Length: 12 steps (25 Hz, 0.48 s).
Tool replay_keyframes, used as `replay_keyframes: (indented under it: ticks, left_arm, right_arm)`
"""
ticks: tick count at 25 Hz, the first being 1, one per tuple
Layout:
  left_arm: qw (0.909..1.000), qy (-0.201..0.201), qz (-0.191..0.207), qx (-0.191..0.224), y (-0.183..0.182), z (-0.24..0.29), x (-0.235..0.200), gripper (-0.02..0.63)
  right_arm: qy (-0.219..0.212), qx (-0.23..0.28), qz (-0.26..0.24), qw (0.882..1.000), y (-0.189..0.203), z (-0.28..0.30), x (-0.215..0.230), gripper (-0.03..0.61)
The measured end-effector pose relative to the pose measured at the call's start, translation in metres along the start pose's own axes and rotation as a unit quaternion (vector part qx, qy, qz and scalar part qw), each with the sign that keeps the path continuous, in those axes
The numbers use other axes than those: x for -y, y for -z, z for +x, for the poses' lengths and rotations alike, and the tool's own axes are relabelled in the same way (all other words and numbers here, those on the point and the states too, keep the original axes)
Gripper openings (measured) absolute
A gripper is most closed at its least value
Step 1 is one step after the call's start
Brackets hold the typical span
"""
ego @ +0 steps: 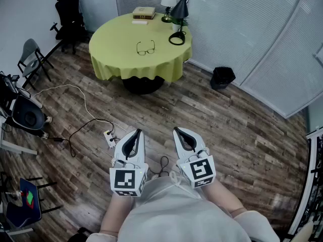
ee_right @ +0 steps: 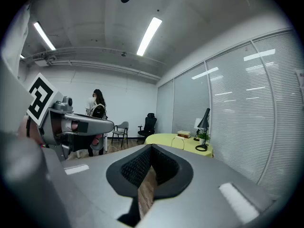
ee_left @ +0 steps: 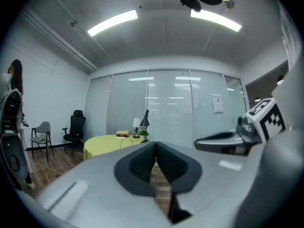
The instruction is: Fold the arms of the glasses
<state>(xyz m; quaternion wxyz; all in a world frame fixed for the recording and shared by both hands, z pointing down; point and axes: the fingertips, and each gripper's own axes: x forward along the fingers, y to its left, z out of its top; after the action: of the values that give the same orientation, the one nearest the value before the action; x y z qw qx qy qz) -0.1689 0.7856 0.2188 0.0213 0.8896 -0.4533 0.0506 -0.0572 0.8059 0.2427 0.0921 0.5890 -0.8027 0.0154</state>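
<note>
The thin-framed glasses [ego: 145, 48] lie arms-open near the middle of the round table with the yellow-green cloth [ego: 116, 59], far ahead of me in the head view. My left gripper [ego: 136, 135] and right gripper [ego: 179, 133] are held side by side close to my body, well away from the table, over the wooden floor. Both are shut with nothing in them. In the left gripper view the dark pads [ee_left: 142, 165] meet and the table [ee_left: 102, 145] shows far behind them. The right gripper view shows its pads [ee_right: 166, 167] closed too, with the table [ee_right: 173, 140] in the distance.
On the table's far side stand books [ego: 144, 12], a white lamp [ego: 168, 1], a black lamp [ego: 180, 14] and a small plant. A black office chair [ego: 70, 16], a folding chair [ego: 31, 57], a black bin [ego: 222, 77] and floor cables with a power strip [ego: 110, 137] surround it.
</note>
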Motion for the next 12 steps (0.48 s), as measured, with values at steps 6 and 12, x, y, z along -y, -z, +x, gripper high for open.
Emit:
replay_keyframes:
  ticks: [6, 12]
  left_arm:
    - [1.0, -0.002, -0.009, -0.004, 0.004, 0.005, -0.01, 0.006]
    - [0.9997, -0.002, -0.018, -0.017, 0.016, 0.009, -0.024, 0.006]
  right_arm:
    - [-0.006, -0.007, 0.007, 1.0, 0.002, 0.01, -0.004, 0.0]
    - [0.007, -0.018, 0.025, 1.0, 0.01, 0.024, -0.006, -0.002]
